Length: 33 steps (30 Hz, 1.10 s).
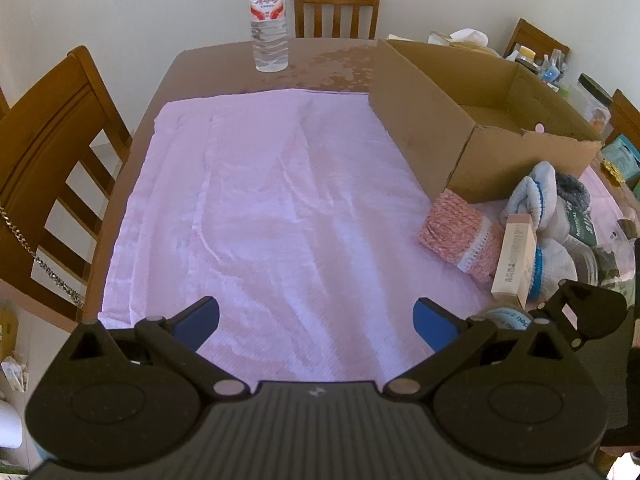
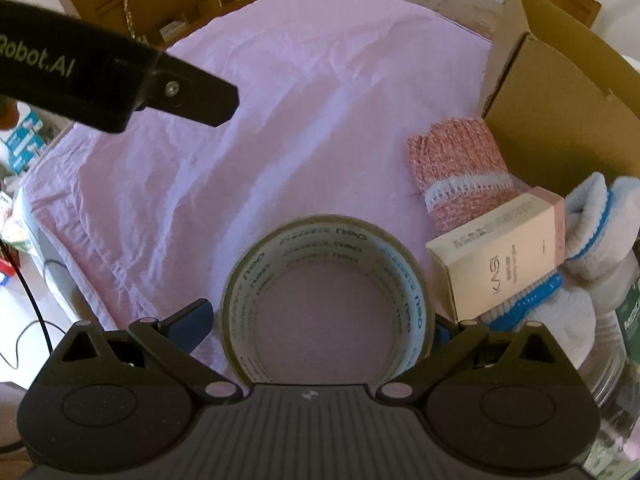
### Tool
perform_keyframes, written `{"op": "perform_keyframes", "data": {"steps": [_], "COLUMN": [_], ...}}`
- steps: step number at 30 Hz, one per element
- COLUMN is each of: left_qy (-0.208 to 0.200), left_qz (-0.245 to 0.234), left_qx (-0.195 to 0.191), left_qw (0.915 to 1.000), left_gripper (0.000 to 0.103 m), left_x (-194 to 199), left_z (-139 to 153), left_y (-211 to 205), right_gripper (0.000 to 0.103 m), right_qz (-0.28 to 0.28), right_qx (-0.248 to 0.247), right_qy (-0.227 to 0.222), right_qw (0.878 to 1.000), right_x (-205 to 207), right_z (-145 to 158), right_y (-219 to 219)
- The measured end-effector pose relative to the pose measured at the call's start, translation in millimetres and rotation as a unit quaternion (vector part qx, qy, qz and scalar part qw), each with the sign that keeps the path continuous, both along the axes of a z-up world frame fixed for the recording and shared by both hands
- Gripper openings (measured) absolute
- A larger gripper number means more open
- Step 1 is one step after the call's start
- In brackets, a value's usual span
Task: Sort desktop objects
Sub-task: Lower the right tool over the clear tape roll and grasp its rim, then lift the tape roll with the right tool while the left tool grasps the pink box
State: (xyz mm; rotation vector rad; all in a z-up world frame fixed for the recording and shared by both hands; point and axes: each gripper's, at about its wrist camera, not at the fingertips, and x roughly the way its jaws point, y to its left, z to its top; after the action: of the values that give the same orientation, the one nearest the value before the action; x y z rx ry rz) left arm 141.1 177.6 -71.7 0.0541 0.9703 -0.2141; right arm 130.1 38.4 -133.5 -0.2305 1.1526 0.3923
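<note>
- Right gripper (image 2: pixel 320 326): fingers spread wide, one on either side of the tape roll (image 2: pixel 326 300); whether the pads touch the roll cannot be told.
- Tape roll: lies flat on the pink cloth (image 2: pixel 280 120), nearest the right wrist camera; brownish outer band, white inner core printed with repeated teal lettering; the cloth shows through its open centre.
- Left gripper (image 1: pixel 316 322): fingers spread apart over bare cloth, holding nothing.
- Beige carton (image 2: pixel 500 260): marked "KASI", tilted, just right of the roll, leaning on white socks with blue trim (image 2: pixel 580 248).
- Pink knitted piece (image 2: pixel 460 172): white band near one end, lying between the carton and the cardboard box (image 1: pixel 460 128).
- Cardboard box: open-topped, on the cloth's right side; the visible interior shows only a small pale round spot near its front wall.
- Water bottle (image 1: pixel 269 20): upright on the wooden table (image 1: pixel 200 68), beyond the cloth's far edge.
- Wooden chair (image 1: pixel 336 4): behind the table's far end.
</note>
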Motion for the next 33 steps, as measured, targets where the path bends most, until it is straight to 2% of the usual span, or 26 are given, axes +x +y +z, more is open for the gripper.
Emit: {"op": "perform_keyframes", "data": {"steps": [10, 16, 18, 20, 25, 33], "left_qy": [-0.015, -0.022, -0.021, -0.018, -0.018, -0.037], "left_qz": [-0.024, -0.037, -0.037, -0.036, -0.039, -0.054], "left_qx": [-0.027, -0.012, -0.010, -0.015, -0.030, -0.024], "left_qw": [0.9992, 0.9990, 0.9990, 0.9991, 0.9986, 0.9975], "left_gripper": [0.102, 0.102, 0.102, 0.102, 0.102, 0.102], "left_x": [-6, -12, -12, -11, -11, -13], "left_z": [-2, -3, -3, -4, -6, 0], "left_y": [6, 7, 7, 8, 8, 0], "right_gripper": [0.103, 0.103, 0.098, 0.089, 0.087, 0.087], "right_qz": [0.008, -0.002, 0.001, 0.001, 0.002, -0.004], "right_qx": [-0.012, -0.005, -0.007, -0.010, -0.016, -0.009], "right_qy": [0.012, -0.005, -0.010, -0.013, -0.017, -0.031], "right_qw": [1.000, 1.000, 1.000, 1.000, 1.000, 0.999], "right_x": [4, -1, -3, -4, -6, -19], "right_z": [-1, 13, 15, 15, 24, 45], "right_y": [-1, -4, -4, -3, -8, -13]}}
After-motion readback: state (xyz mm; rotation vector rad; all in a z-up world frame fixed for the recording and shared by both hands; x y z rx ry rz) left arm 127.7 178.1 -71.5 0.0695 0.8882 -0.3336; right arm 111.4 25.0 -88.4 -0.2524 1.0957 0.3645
